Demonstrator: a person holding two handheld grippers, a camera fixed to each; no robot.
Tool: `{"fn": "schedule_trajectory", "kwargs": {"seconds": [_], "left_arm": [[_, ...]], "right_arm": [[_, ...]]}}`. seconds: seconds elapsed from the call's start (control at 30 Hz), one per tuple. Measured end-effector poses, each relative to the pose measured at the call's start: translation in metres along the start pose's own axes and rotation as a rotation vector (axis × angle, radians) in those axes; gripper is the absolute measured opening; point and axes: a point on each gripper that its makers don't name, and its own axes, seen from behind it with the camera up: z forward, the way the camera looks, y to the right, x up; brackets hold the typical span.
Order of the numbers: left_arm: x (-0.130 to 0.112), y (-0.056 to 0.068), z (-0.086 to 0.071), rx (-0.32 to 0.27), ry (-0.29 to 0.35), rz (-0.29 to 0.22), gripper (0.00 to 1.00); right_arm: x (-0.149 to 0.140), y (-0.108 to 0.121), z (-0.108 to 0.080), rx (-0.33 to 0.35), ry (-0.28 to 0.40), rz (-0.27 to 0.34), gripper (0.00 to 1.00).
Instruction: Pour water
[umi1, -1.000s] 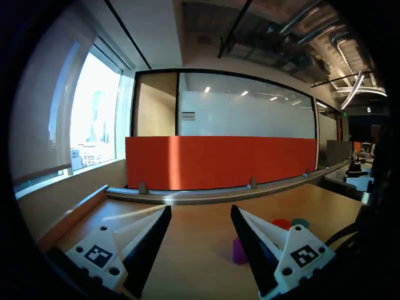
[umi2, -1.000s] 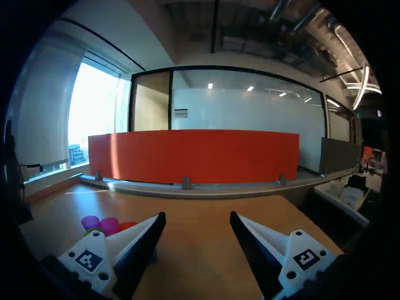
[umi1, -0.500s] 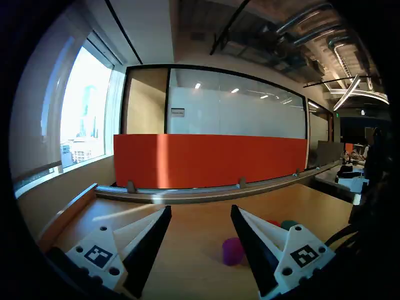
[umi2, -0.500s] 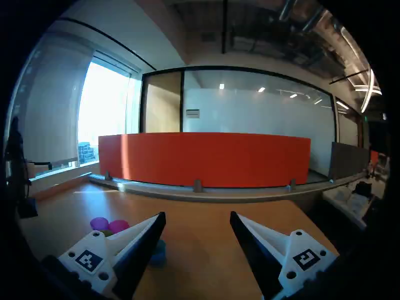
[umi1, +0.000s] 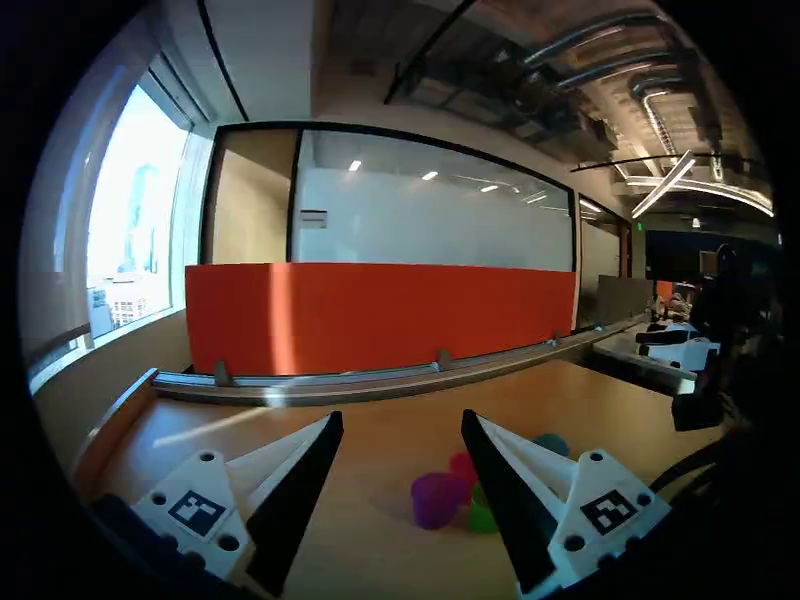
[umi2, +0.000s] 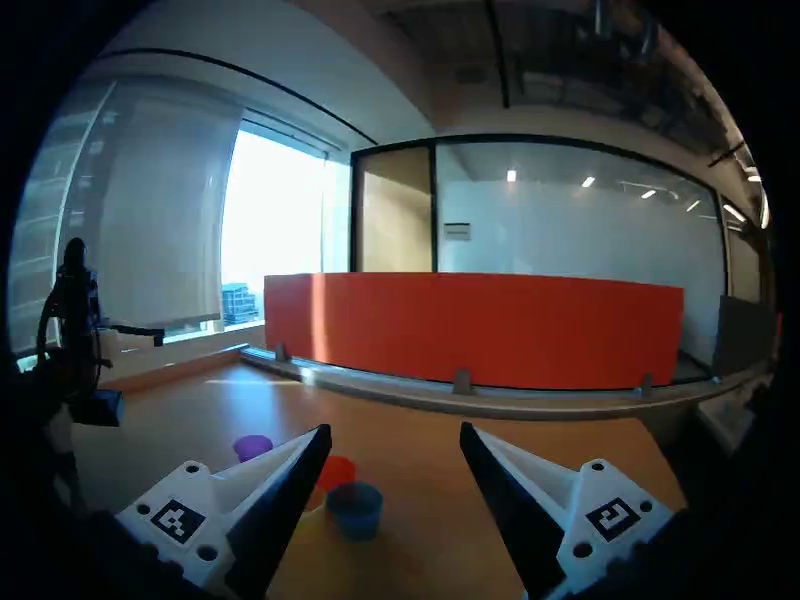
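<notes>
Left gripper (umi1: 400, 415) is hanging open over the wooden table (umi1: 370, 450), its two white fingers spread wide and gripping nothing. A cluster of small cups is sitting on the table ahead of it, low and toward its right finger. The purple cup (umi1: 437, 498) is standing upright nearest the gap between the fingers. The red cup (umi1: 462, 465) is showing just behind it, and the green cup (umi1: 481, 517) is peeking out beside it, partly hidden by the right finger. The teal cup (umi1: 550, 443) is standing a little farther back, above that finger's edge. The low angle is hiding the insides of the cups, so I cannot tell whether any of them holds water.

Right gripper (umi2: 394, 428) is also standing open and is holding nothing. In the right gripper view the same cups are lying ahead and toward its left finger. The teal cup (umi2: 355, 508), looking bluer here, is standing in the gap just beside that finger. The red cup (umi2: 336, 470) is sitting behind it, half covered by the fingertip, and the purple cup (umi2: 252, 447) is standing farther left and apart from the other two.

An orange partition (umi1: 380, 315) is running along the far edge of the table, and a bright window (umi2: 280, 240) is glowing to the left.
</notes>
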Motion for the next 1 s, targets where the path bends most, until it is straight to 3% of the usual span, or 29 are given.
{"fn": "schedule_trajectory", "kwargs": {"seconds": [0.17, 0.37, 0.77, 1.0], "left_arm": [[0.008, 0.011, 0.0, -0.052, 0.02, 0.04, 0.87], [0.007, 0.015, 0.003, -0.071, 0.002, 0.055, 0.87], [-0.015, 0.032, 0.009, -0.15, -0.064, 0.086, 0.87], [-0.03, 0.031, 0.015, -0.171, -0.117, 0.112, 0.87]], "right_arm": [[0.005, -0.008, 0.004, 0.047, 0.0, -0.011, 1.0], [0.006, -0.013, 0.008, 0.069, -0.006, -0.04, 1.0], [-0.014, -0.02, 0.014, 0.121, -0.08, -0.081, 1.0], [-0.023, -0.018, 0.017, 0.138, -0.122, -0.096, 1.0]]}}
